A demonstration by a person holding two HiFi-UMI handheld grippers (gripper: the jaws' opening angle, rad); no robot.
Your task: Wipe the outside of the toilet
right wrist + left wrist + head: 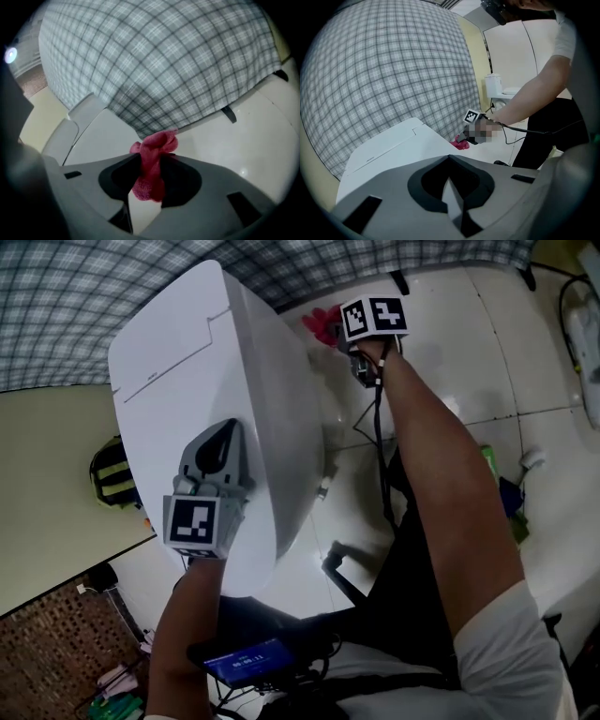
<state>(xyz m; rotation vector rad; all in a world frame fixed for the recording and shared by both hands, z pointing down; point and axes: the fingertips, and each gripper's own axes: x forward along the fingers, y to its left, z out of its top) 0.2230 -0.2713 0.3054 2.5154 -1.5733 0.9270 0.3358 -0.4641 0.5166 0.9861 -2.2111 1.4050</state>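
light: even, fairly bright, indoor; small bright spot (9, 55) at right gripper view's left edge | glare: soft sheen on toilet (248, 371) and floor (469, 343) | shadows: soft, darkest at head view's bottom | distortion: strong fisheye, black corners in gripper views, wall (164, 61) bulges | focus: cloth (151, 161) slightly blurred, near foreground soft

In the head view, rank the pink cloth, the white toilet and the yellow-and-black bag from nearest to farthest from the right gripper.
1. pink cloth, clamped between the jaws of the right gripper.
2. white toilet, just left of that gripper.
3. yellow-and-black bag, far left, beyond the toilet.
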